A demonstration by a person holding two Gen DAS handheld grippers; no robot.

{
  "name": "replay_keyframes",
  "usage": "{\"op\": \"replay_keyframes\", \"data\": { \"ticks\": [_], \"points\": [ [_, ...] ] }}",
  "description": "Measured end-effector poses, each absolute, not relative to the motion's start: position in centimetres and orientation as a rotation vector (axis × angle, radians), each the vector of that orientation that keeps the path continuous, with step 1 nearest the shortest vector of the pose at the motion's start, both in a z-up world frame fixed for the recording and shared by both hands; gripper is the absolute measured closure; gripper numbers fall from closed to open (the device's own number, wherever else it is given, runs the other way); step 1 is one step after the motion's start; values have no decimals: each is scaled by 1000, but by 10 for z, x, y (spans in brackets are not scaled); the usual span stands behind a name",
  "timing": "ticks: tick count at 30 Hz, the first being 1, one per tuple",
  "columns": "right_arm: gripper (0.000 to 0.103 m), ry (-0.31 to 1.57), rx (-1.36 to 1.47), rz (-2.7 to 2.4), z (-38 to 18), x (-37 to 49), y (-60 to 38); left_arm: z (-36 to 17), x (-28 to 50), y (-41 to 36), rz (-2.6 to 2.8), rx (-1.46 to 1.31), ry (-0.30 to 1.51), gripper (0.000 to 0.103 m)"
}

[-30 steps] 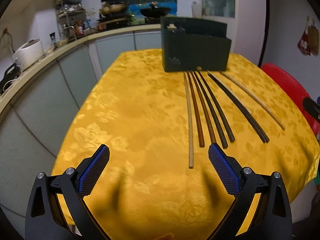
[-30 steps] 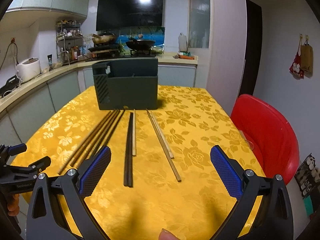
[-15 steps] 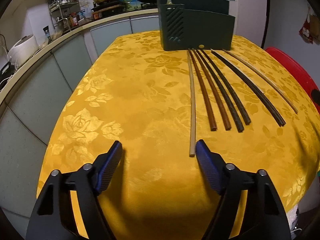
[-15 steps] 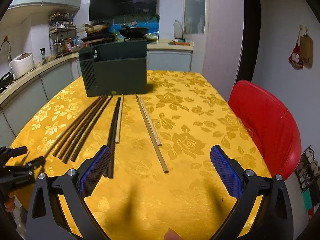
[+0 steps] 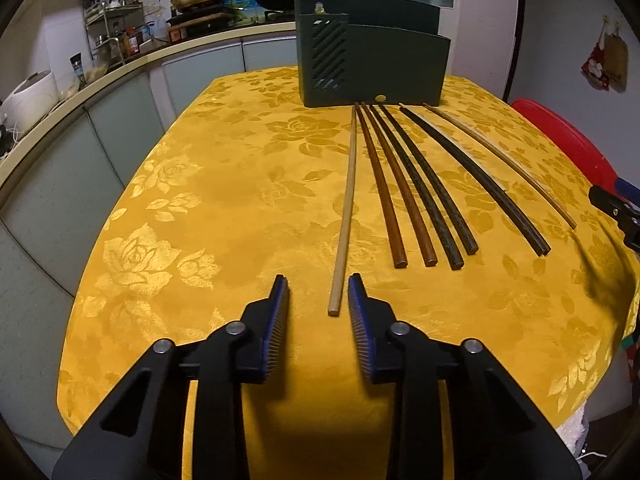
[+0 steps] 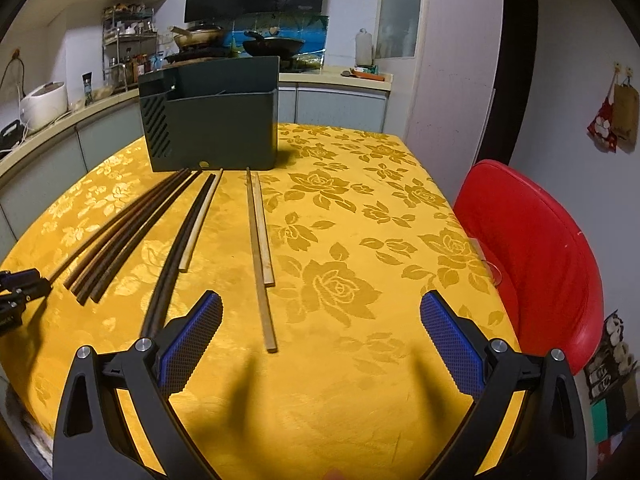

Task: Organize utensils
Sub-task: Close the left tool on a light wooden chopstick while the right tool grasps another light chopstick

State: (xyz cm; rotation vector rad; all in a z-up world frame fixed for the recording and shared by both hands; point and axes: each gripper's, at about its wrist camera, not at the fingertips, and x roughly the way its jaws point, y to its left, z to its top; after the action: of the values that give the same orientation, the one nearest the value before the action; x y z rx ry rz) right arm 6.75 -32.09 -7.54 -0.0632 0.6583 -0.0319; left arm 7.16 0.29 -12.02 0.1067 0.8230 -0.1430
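Left wrist view: low and close over the worktop's [image 5: 240, 208] near left edge, facing the dark utensil holder [image 5: 372, 68].
Right wrist view: further right, slightly higher, same heading.
Shared: chopsticks row [image 6: 132, 236], holder, kitchen counter [image 6: 100, 104].

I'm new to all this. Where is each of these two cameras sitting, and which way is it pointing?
Left wrist view: rides on the left hand-held gripper, looking down along the yellow table at a pale chopstick between its closing jaws, not yet pinched.
Right wrist view: rides on the right hand-held gripper, open, facing the two pale chopsticks near the red chair.
Shared: the dark utensil box, the chopstick rows, and each view catches the other gripper at its edge.
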Motion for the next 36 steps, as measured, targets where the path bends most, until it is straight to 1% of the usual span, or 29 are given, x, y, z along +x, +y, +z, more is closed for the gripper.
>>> {"op": "replay_keyframes", "data": {
  "ticks": [3,5,7,8,13,16,18,21,23,25,36],
  "points": [
    [8,664,-72,-21,-78,73,-322,-120,73,2,-143,106,824,74],
    [10,670,-90,-20,-80,78,-320,-120,73,2,-146,97,827,74],
    [17,688,-107,-24,-85,84,-319,-120,72,2,-145,99,826,74],
    [19,695,-108,-28,-87,86,-320,-120,72,2,-145,98,826,74],
    [39,743,-105,-41,-98,97,-326,-120,73,3,-145,98,823,74],
    [47,769,-116,-38,-104,102,-325,-120,73,4,-146,97,823,74],
    [50,781,-123,-32,-108,103,-322,-120,73,3,-145,97,823,74],
    [59,777,-133,-23,-107,101,-317,-120,73,3,-143,100,822,74],
    [63,775,-137,-18,-108,101,-314,-120,73,4,-143,101,821,74],
    [65,773,-146,-2,-108,101,-309,-120,74,4,-147,101,822,74],
    [66,784,-119,96,-107,119,-288,-120,81,2,-185,84,821,74]
  ]
}}
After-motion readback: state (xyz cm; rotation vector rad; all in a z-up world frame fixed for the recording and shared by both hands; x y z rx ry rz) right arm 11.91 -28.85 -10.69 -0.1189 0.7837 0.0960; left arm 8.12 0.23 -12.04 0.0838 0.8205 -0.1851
